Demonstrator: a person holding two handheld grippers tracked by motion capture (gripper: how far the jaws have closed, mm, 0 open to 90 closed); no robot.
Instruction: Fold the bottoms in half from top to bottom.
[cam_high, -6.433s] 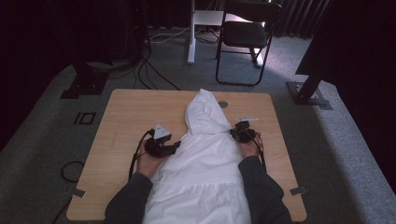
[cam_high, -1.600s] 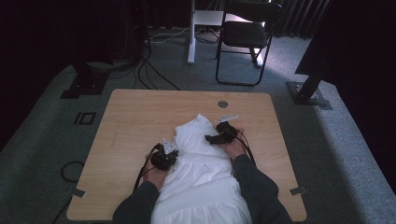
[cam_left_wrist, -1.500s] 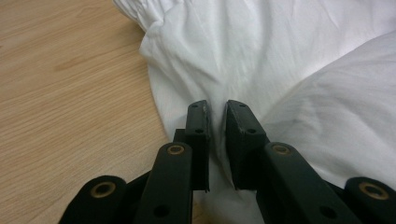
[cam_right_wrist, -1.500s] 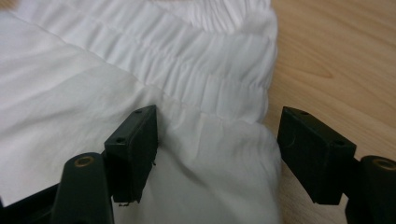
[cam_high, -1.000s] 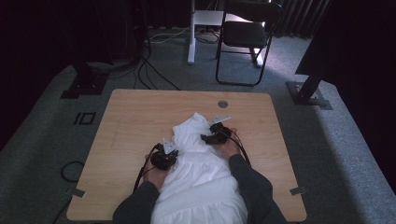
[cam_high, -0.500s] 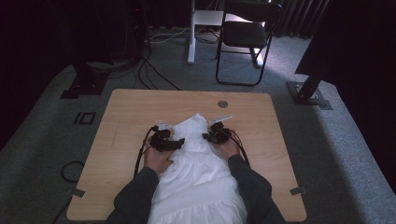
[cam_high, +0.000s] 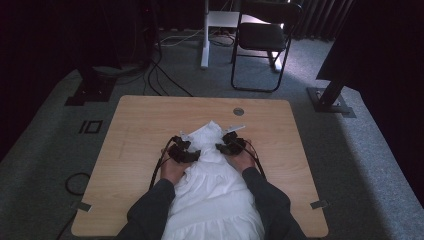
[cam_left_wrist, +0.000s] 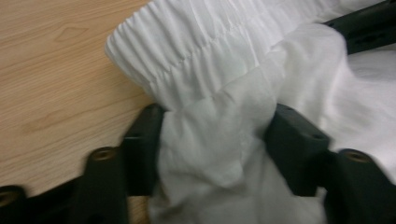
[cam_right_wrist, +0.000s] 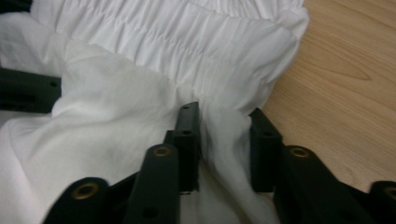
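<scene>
A white garment (cam_high: 215, 190) with a gathered elastic band (cam_left_wrist: 187, 60) lies on the wooden table (cam_high: 135, 130) and runs from the middle toward the person. Its far end is bunched into a fold. My left gripper (cam_high: 194, 156) sits at the fold's left side, shut on a thick wad of the cloth (cam_left_wrist: 217, 140). At the fold's right side my right gripper (cam_high: 221, 146) is shut on a thinner pinch of the same cloth (cam_right_wrist: 224, 140), just below the gathered band (cam_right_wrist: 187, 37). The two grippers face each other across the fold, a short gap apart.
A small round grommet (cam_high: 238, 111) is set in the table beyond the garment. Bare wood lies to the left, right and far side. On the floor behind stand a black chair (cam_high: 262, 37), a white post (cam_high: 205, 35), cables (cam_high: 165, 75) and a black stand base (cam_high: 330, 100).
The garment's far end, once stretched out toward the far edge, is now drawn back into a bunch. The left gripper has moved forward and inward to the fold; the right has shifted little.
</scene>
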